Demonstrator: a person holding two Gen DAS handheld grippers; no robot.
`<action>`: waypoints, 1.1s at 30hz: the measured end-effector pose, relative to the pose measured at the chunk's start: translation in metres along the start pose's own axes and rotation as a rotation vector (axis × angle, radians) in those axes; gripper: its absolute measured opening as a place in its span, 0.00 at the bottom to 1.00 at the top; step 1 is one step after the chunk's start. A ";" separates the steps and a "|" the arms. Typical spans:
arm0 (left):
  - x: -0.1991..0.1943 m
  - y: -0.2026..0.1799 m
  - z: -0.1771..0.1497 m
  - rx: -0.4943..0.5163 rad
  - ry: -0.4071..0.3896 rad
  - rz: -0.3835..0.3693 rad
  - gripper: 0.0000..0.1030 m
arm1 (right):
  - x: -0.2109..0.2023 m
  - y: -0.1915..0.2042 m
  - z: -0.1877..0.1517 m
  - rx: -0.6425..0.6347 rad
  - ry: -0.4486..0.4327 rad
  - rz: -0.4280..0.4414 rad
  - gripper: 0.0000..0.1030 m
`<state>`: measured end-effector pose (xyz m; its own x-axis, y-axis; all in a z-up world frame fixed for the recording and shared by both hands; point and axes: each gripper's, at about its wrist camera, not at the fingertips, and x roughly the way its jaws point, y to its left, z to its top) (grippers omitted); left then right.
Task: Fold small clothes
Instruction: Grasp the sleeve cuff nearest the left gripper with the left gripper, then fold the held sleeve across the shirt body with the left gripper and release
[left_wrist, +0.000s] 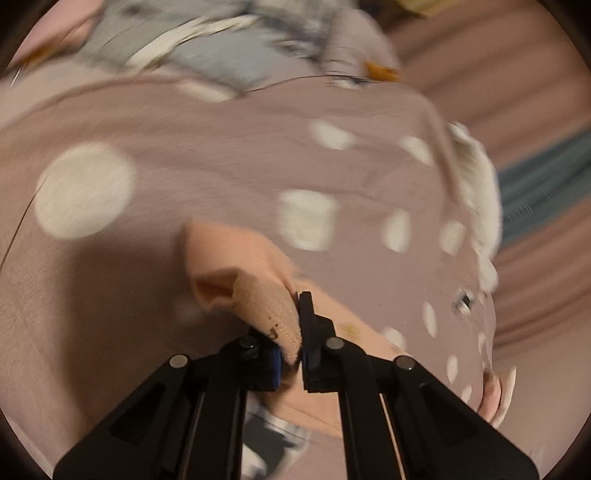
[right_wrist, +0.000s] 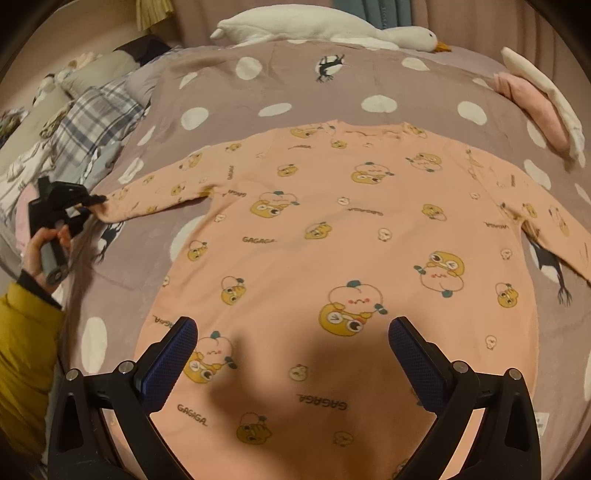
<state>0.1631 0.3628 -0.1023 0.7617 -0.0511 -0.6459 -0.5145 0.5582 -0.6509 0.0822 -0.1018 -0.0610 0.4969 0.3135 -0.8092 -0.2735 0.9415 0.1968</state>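
A small peach long-sleeved shirt (right_wrist: 325, 236) with yellow cartoon prints lies spread flat on a mauve blanket with white dots (right_wrist: 295, 88). My left gripper (left_wrist: 295, 332) is shut on the cuff of the shirt's left sleeve (left_wrist: 243, 280); in the right wrist view it shows at the far left (right_wrist: 98, 201), holding that sleeve end stretched out. My right gripper (right_wrist: 291, 354) is open and empty, hovering above the shirt's lower hem. The other sleeve (right_wrist: 554, 229) lies stretched to the right.
A white plush goose (right_wrist: 325, 27) lies along the back of the bed. Folded pink and cream clothes (right_wrist: 535, 107) sit at the back right. Plaid bedding and pillows (right_wrist: 92, 122) are piled at the left. My yellow-sleeved arm (right_wrist: 26, 354) is at the left edge.
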 end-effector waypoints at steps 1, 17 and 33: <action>-0.005 -0.016 -0.003 0.047 -0.001 -0.023 0.05 | 0.000 -0.002 0.000 0.007 -0.003 0.000 0.99; 0.005 -0.262 -0.188 0.676 0.231 -0.286 0.05 | -0.029 -0.064 -0.011 0.188 -0.088 -0.011 0.99; 0.016 -0.225 -0.255 0.890 0.379 -0.185 0.78 | -0.025 -0.109 -0.002 0.255 -0.100 0.019 0.99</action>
<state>0.1909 0.0253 -0.0680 0.5433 -0.3761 -0.7506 0.2032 0.9264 -0.3171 0.0979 -0.2128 -0.0641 0.5763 0.3301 -0.7476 -0.0737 0.9321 0.3547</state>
